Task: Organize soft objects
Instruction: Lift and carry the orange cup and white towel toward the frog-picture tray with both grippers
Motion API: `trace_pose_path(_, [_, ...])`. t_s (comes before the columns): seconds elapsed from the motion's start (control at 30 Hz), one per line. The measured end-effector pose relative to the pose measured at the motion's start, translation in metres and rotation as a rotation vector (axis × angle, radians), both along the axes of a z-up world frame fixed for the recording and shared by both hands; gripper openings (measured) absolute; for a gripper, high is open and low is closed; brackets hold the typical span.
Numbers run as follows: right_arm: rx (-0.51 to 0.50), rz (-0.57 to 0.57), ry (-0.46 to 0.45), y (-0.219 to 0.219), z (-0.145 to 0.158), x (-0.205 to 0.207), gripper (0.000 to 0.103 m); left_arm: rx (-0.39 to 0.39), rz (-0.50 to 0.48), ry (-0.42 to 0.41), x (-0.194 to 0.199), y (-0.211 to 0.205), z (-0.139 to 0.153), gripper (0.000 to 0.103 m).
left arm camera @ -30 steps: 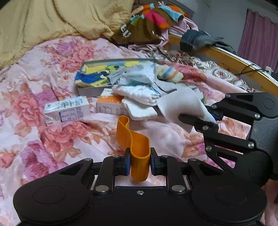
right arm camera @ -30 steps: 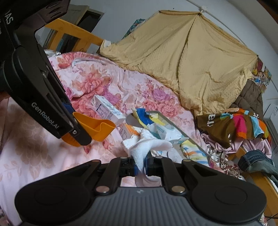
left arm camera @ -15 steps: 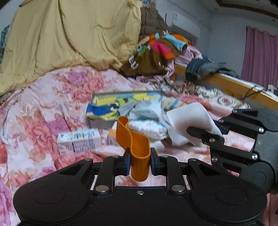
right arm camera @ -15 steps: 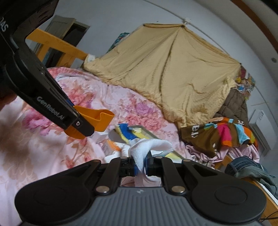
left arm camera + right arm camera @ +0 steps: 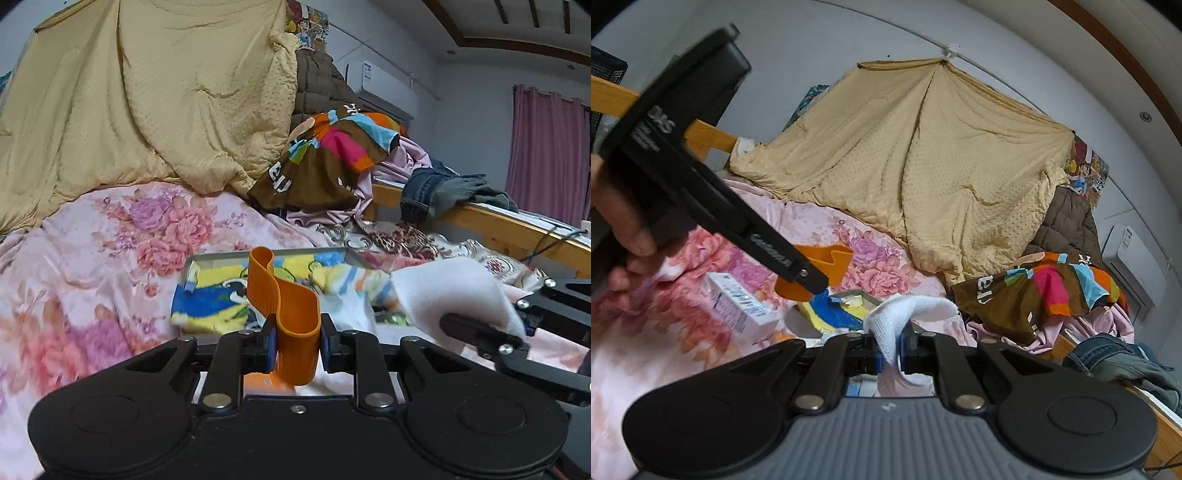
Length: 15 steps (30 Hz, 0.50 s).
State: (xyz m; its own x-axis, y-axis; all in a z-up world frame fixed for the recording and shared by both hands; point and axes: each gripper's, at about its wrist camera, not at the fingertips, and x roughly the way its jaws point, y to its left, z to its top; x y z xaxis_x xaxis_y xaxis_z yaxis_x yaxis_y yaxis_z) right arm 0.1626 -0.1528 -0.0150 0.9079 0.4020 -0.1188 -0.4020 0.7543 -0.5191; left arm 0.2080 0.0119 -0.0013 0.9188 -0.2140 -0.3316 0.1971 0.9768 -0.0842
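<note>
My left gripper (image 5: 294,338) is shut on a folded orange rubber band (image 5: 284,299) and holds it up above the bed. The band also shows in the right wrist view (image 5: 827,267). My right gripper (image 5: 889,353) is shut on a white cloth (image 5: 908,308), lifted off the pile; the cloth also shows in the left wrist view (image 5: 450,291). Below lies a shallow grey tray (image 5: 221,258) with a blue and yellow cartoon towel (image 5: 214,295) in it.
The bed has a pink floral sheet (image 5: 110,240). A yellow quilt (image 5: 147,92) hangs behind. A colourful garment (image 5: 332,155) and jeans (image 5: 443,188) lie near the wooden bed rail (image 5: 517,225). A white carton (image 5: 738,306) lies left of the tray.
Both grippers have risen with their loads; the views tilt up and the bed and tray sink lower in frame. The white cloth is lifted clear of the pile.
</note>
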Motion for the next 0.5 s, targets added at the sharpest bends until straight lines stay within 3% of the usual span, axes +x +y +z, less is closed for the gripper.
trace_pose_path(0.13, [0.014,-0.027,0.016,0.017,0.003,0.033,0.009,-0.054,0.0,0.01,0.042,0.014,0.0,0.025])
trace_pose_path(0.27, [0.003,-0.046,0.036,0.036,0.005,0.069,0.009,-0.072,0.029,-0.029,0.083,0.028,-0.001,0.025])
trace_pose_path(0.5, [-0.013,-0.12,0.116,0.067,0.008,0.136,0.009,-0.103,0.055,-0.012,0.141,0.059,-0.01,0.025])
